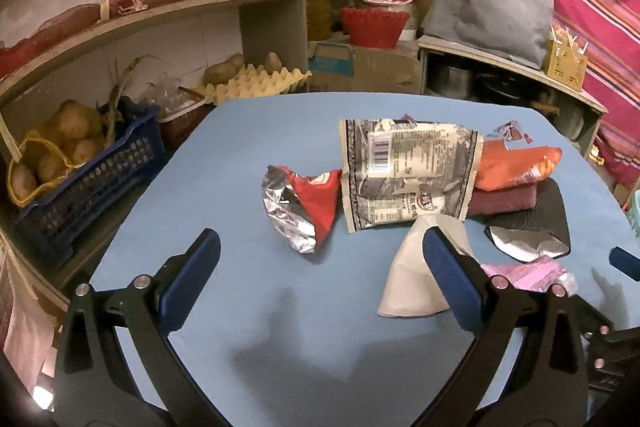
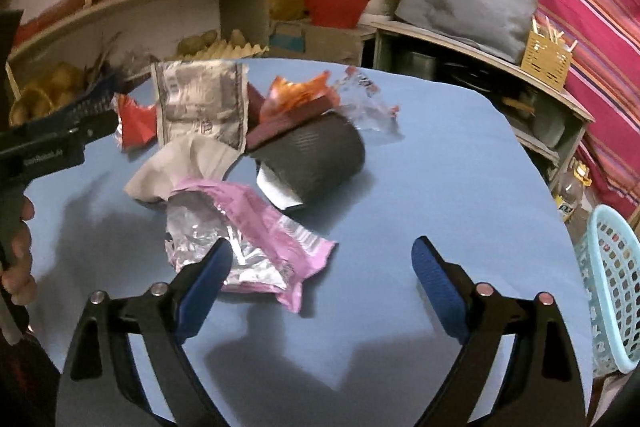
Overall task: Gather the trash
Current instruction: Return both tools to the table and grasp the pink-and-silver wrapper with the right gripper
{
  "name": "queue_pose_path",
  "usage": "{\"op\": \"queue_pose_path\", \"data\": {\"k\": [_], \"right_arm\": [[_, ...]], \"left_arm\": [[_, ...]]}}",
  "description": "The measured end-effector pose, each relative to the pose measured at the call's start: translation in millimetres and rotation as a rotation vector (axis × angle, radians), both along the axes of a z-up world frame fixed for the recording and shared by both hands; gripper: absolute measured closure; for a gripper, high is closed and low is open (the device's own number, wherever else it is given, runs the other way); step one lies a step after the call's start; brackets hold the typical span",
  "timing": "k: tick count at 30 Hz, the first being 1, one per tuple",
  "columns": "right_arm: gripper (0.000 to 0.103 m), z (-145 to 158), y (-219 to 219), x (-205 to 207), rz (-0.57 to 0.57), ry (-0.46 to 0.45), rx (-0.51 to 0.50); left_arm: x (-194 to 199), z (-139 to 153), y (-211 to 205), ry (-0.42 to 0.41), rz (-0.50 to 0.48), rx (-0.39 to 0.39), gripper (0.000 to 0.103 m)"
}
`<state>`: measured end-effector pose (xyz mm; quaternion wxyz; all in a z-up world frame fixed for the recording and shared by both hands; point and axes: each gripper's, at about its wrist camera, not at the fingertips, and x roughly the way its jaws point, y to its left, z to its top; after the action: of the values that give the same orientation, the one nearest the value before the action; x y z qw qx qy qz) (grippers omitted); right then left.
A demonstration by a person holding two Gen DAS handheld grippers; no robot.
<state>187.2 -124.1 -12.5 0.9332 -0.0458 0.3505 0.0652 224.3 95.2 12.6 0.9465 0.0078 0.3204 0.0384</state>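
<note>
Wrappers heaped ahead of both grippers, jaws wide, nothing held.
Right gripper (image 2: 322, 263): pink wrapper (image 2: 256, 239) by its left finger, prob. light — may slide away, not pinch; left gripper (image 1: 322, 257) empty.

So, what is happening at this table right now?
A person holds a gripper in each hand over a blue table strewn with empty snack wrappers. The left gripper is open and empty, facing the red foil wrapper and a white paper cone. The right gripper is open beside the pink foil wrapper; nothing is gripped yet. A light blue basket waits at the table's right edge.
</note>
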Motion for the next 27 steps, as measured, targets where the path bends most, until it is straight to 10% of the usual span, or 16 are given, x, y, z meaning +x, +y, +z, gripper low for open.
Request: {"op": "queue_pose_path", "data": {"k": [2,8,23,27], "right_arm": [[0.056,-5,4,7,0.023,0.03,-0.003],[0.09,-4,2,11,0.069,0.049,0.028],[0.099,16,-82,1,-0.096,0.02,0.01],[0.099,19,-103,1,-0.14,0.007,-0.01]], "left_arm": [[2,-2,-3,0.013,-0.01,0.001,0.005],[10,-9,-24,0.047,-0.056,0.003,0.005],[37,-40,-82,0.183,-0.165,0.057,0.006],[39,-43,-84,0.202,-0.187,0.049,0.026]]}}
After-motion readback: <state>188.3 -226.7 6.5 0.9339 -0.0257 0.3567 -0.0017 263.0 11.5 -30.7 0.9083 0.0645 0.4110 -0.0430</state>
